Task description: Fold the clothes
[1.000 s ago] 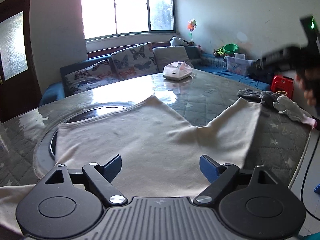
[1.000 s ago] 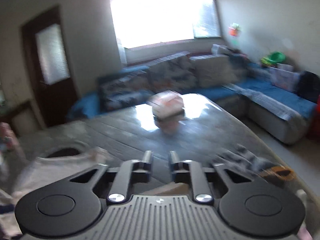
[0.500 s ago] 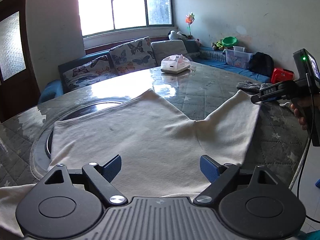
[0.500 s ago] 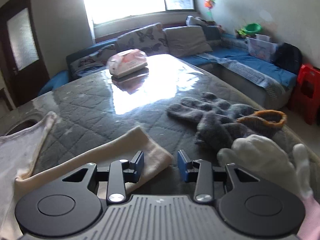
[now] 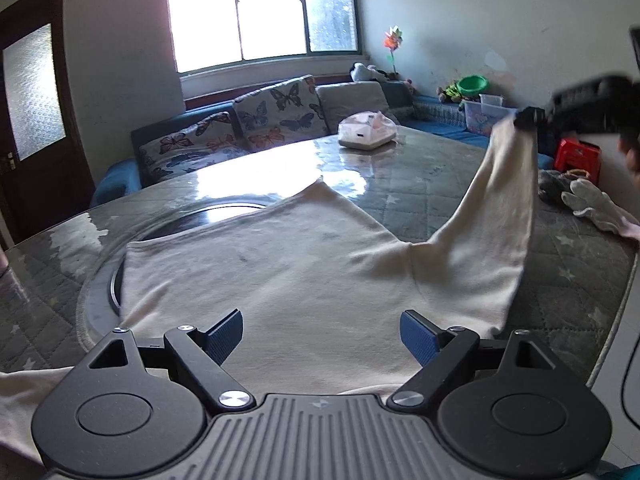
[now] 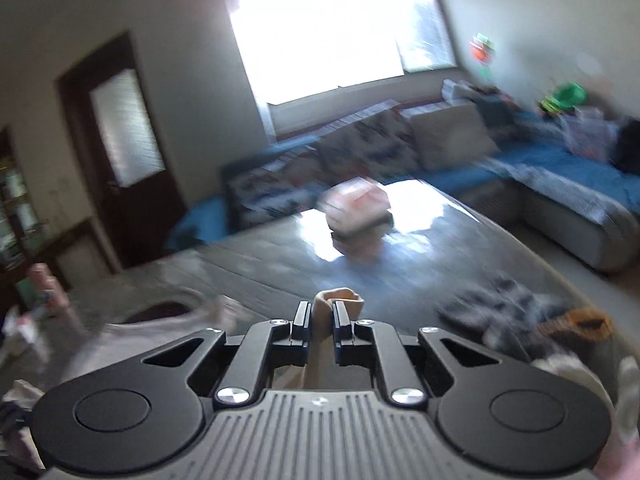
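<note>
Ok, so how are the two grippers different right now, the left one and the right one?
The left gripper has its jaws wide open and holds nothing; the right gripper is shut on the sleeve of the cream shirt. The left one hangs low over the flat body of the shirt, while the right one is raised, with the sleeve lifted off the table. Both are black with blue finger pads.

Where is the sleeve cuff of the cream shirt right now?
The cuff is pinched in the right hand-held gripper; in the left wrist view it hangs lifted above the table, right of the tissue box.
</note>
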A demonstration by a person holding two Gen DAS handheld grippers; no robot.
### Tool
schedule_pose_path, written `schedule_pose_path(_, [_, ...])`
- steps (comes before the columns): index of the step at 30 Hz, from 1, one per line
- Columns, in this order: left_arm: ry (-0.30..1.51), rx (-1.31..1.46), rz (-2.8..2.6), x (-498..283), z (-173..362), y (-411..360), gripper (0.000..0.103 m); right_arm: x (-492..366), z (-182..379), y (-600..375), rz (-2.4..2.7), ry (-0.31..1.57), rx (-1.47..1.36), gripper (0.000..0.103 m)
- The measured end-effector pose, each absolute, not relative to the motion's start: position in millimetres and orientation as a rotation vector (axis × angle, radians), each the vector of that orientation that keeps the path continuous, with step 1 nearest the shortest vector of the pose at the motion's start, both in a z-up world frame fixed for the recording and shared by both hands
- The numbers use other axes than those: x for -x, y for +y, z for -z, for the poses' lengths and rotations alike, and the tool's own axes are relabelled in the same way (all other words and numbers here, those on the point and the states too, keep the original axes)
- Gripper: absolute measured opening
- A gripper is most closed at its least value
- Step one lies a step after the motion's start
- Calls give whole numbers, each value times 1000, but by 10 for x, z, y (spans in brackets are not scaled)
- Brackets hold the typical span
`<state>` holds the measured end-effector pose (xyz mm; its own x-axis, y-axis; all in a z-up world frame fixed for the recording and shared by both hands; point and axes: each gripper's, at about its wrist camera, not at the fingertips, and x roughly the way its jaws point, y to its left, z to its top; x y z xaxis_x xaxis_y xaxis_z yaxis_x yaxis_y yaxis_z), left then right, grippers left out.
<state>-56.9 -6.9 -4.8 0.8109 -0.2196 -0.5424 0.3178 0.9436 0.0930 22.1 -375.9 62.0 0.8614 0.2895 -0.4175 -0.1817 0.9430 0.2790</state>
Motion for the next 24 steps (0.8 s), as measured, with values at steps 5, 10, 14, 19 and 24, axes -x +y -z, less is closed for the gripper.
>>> schedule_pose_path(5, [538, -152, 252, 652, 23, 122, 90, -185, -976, -3306, -396, 431, -182, 6])
schedule_pose_path(10, [533, -123, 222, 718, 22, 296, 90, -209, -1033, -2858, -480, 444, -120, 6])
schedule_pose_path(14, [525, -106, 213, 759, 4, 392, 91, -311, -795, -2714, -444, 541, -24, 11])
schedule_pose_path(19, [535, -95, 214, 732, 18, 406, 91, -322, -356, -2612, -428, 653, 117, 17])
schedule_pose_path(24, [540, -108, 233, 726, 16, 319, 91, -299, 40, -2490, -426, 711, 239, 28])
